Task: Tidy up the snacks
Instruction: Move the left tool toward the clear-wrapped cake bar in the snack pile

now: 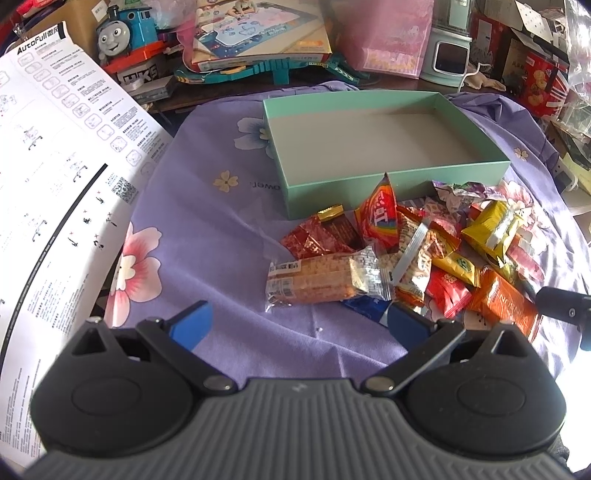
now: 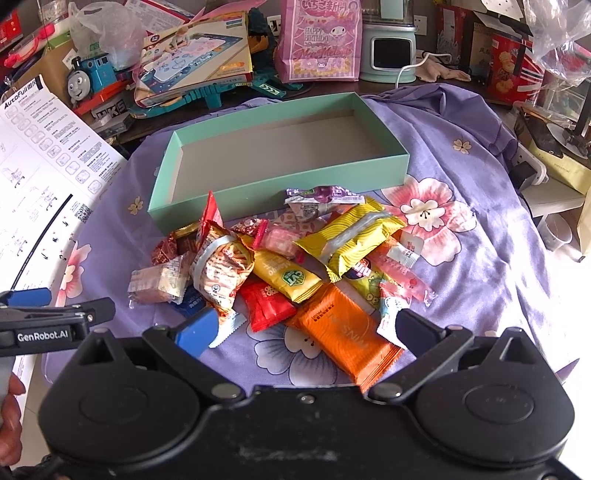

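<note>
An empty mint-green box (image 1: 472,173) (image 2: 391,170) stands on the purple floral cloth. In front of it lies a pile of several wrapped snacks: a clear-wrapped cracker bar (image 1: 317,278) (image 2: 159,280), a red rainbow pack (image 1: 380,214), a yellow pack (image 1: 491,227) (image 2: 354,232), an orange pack (image 1: 506,302) (image 2: 343,332), a small red pack (image 2: 267,304). My left gripper (image 1: 299,325) is open and empty, just short of the cracker bar. My right gripper (image 2: 306,328) is open and empty, its fingers on either side of the orange pack's near end.
A white instruction sheet (image 1: 55,166) (image 2: 40,155) hangs over the left side. Behind the box are a blue toy train (image 1: 122,29), a game box (image 1: 258,33), a pink gift bag (image 2: 319,40) and a mint appliance (image 2: 391,48). Cluttered boxes stand at right.
</note>
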The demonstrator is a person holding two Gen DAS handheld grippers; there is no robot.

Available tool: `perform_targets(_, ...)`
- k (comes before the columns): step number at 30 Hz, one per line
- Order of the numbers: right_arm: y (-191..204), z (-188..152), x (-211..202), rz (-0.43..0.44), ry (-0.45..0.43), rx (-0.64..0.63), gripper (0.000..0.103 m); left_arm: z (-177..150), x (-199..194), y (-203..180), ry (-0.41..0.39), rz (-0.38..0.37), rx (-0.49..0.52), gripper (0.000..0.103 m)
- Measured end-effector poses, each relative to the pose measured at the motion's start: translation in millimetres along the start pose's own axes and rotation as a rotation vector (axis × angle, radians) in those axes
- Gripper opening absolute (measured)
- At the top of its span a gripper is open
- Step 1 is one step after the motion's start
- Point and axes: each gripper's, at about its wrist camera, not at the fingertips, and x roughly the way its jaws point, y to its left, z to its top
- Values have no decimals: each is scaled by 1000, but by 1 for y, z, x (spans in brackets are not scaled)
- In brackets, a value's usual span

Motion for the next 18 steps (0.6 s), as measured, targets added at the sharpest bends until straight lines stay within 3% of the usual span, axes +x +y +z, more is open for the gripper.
perform_targets(11, 12, -3, 11, -32, -9, -108, 103, 0, 16, 11, 52, -25, -59, 103)
perform_targets(18, 4, 11, 37, -19, 17, -46, 103, 26, 53, 16, 97, -13, -156, 103)
